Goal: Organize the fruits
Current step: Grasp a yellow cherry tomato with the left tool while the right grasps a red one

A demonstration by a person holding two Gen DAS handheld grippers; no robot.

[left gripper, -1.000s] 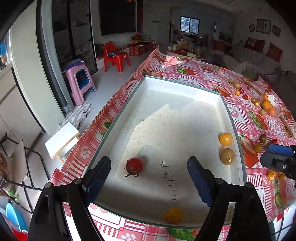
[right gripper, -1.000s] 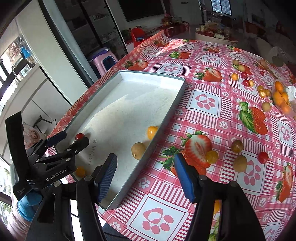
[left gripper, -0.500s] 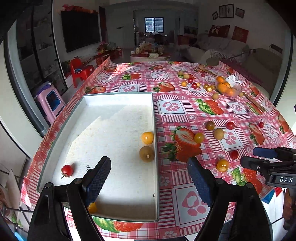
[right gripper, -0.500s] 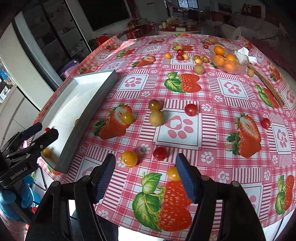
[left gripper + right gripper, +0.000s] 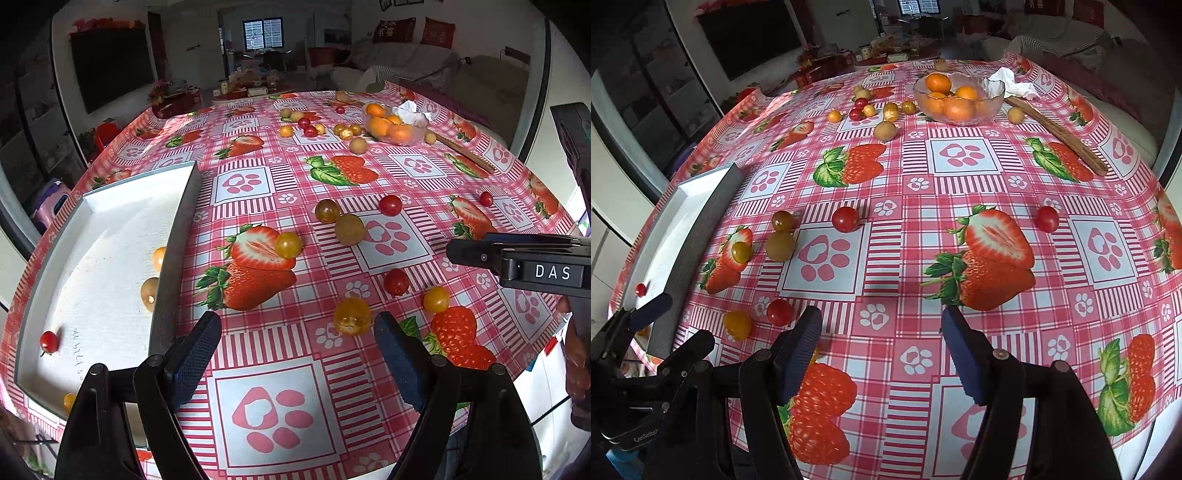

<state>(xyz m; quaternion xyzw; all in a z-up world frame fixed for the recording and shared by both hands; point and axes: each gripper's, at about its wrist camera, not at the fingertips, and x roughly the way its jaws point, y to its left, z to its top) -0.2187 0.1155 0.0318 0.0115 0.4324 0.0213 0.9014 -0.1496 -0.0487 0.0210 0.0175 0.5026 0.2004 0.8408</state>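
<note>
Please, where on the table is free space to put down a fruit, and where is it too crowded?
Free: most of the white tray floor, and the cloth between the red tomato and the lone tomato. Crowded: the fruits near the glass bowl and the cluster beside the tray wall.

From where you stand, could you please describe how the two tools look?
Both are black plastic frames with dark blue textured pads. The left tool bears white "GenRobot" lettering, seen from the right wrist; the right tool carries a white "DAS" label, seen from the left wrist.
</note>
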